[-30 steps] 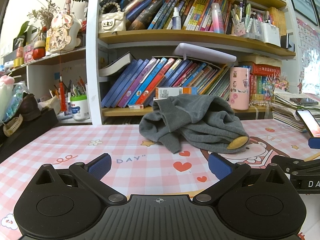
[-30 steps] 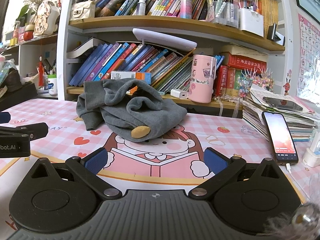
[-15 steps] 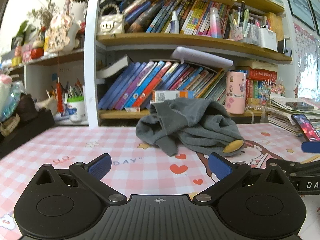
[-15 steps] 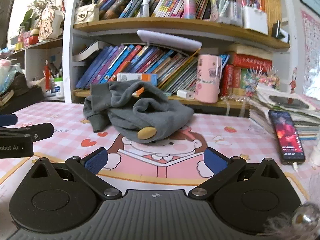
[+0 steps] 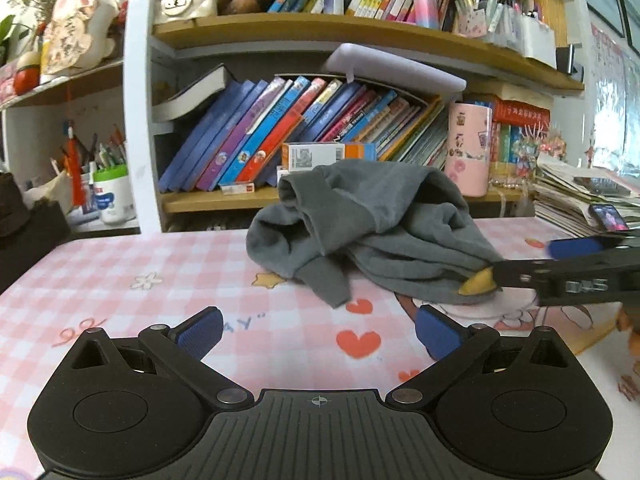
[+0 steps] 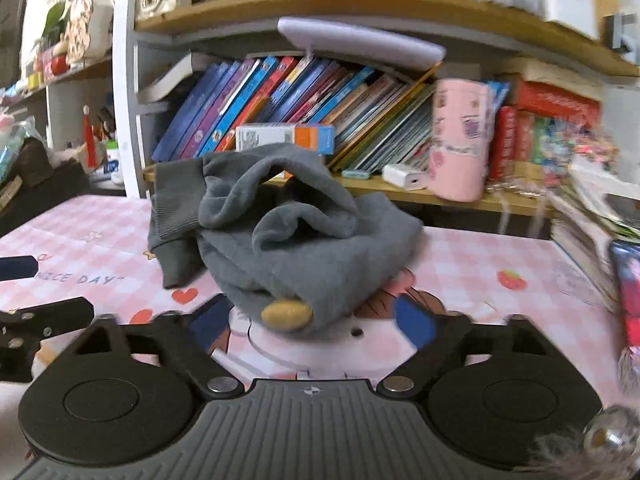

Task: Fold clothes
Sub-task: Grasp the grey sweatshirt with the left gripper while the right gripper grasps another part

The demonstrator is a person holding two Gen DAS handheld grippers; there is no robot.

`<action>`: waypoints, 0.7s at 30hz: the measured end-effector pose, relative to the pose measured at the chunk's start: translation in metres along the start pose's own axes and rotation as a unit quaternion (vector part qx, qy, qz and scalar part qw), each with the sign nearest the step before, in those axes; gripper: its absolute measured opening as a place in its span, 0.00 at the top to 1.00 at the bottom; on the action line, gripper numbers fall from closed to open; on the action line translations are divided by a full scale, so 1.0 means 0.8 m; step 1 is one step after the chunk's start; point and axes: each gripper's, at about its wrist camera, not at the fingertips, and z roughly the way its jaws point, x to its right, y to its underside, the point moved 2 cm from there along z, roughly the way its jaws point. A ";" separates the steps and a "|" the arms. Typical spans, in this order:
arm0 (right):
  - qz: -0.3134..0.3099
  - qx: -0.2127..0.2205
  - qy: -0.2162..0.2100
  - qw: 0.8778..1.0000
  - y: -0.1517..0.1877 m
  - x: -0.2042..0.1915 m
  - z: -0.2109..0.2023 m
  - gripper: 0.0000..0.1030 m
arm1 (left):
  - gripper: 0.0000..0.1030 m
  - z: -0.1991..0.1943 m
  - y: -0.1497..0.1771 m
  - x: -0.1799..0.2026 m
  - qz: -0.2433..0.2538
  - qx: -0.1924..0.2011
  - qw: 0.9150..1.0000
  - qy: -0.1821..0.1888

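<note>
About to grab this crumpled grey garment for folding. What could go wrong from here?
The right claw is closing at the bunched near edge of the grey garment beside the yellow patch; it may pinch several layers.

Dragging the heap rightward could knock the phone on the table.

Both grippers have moved closer to the grey garment; the right gripper jaws are closing.

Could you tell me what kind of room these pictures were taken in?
Most likely a child's study corner at home: a bookshelf packed with colourful books, pen pots, and a desk with a pink cartoon mat holding a crumpled grey garment.
</note>
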 end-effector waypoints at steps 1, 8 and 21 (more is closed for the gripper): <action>-0.001 -0.007 -0.005 1.000 -0.004 0.000 0.011 0.36 | 0.01 0.007 -0.004 0.001 0.004 -0.001 1.000 0.002; 0.026 -0.018 -0.022 0.999 -0.013 0.017 0.062 0.69 | 0.09 0.063 -0.025 0.003 0.004 -0.036 0.999 -0.001; 0.139 0.022 -0.051 0.989 -0.020 0.076 0.026 0.80 | 0.45 0.159 -0.049 0.046 -0.126 -0.085 0.985 0.082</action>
